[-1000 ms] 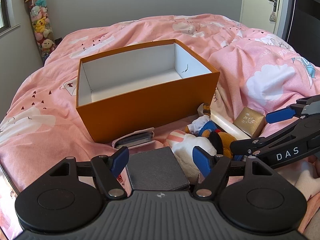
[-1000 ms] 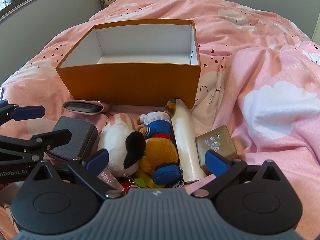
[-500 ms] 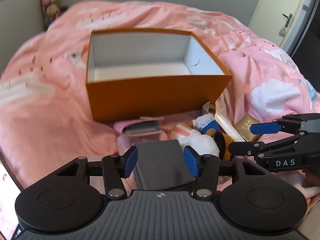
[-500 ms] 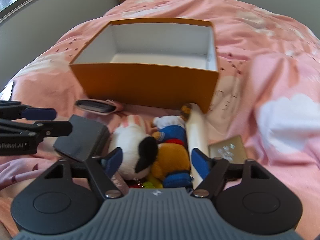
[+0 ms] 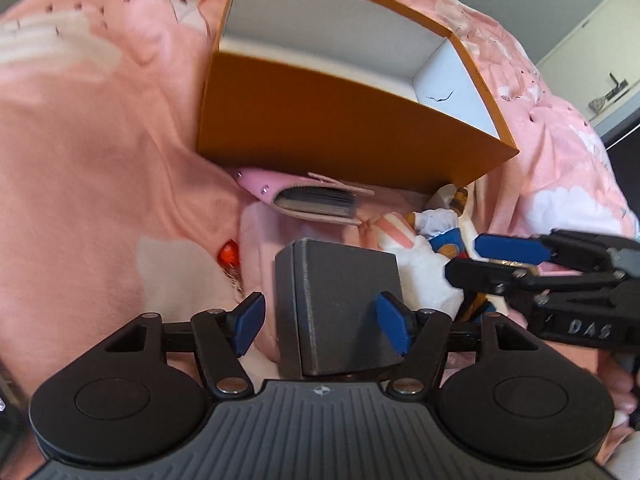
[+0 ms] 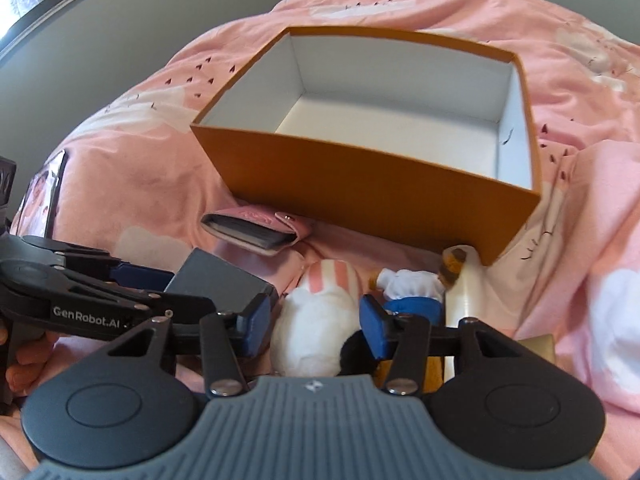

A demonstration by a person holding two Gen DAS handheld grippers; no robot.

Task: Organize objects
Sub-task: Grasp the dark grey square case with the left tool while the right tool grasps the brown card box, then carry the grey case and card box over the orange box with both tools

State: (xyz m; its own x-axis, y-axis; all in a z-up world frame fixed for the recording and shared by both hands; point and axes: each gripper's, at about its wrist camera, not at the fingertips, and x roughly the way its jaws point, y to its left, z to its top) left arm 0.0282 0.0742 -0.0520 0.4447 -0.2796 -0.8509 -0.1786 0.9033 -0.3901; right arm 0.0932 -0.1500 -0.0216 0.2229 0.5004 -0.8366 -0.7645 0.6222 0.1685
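An open orange box [image 5: 340, 132] [image 6: 360, 184] with a white, bare inside stands on the pink duvet. In front of it lie a pink wallet [image 5: 312, 200] [image 6: 256, 230], a dark grey box [image 5: 340, 280] [image 6: 220, 280] and a white plush [image 6: 320, 308] [image 5: 424, 280]. My left gripper [image 5: 321, 324] [image 6: 160, 286] straddles the grey box with its jaws opening; a gap shows at the left pad. My right gripper [image 6: 314, 322] [image 5: 492, 262] is closing with the white plush between its pads, which sit at its flanks.
Right of the white plush lie a duck plush in blue [image 6: 412, 292], a white bottle [image 6: 464, 292] and a gold box [image 6: 540, 346]. A red charm on a chain [image 5: 228, 254] lies left of the grey box. Rumpled duvet folds rise on the right.
My left gripper dropped closer over the grey box and rolled; its jaws narrowed, then widened. My right gripper shifted left from over the duck to the white plush, its jaws narrowing.
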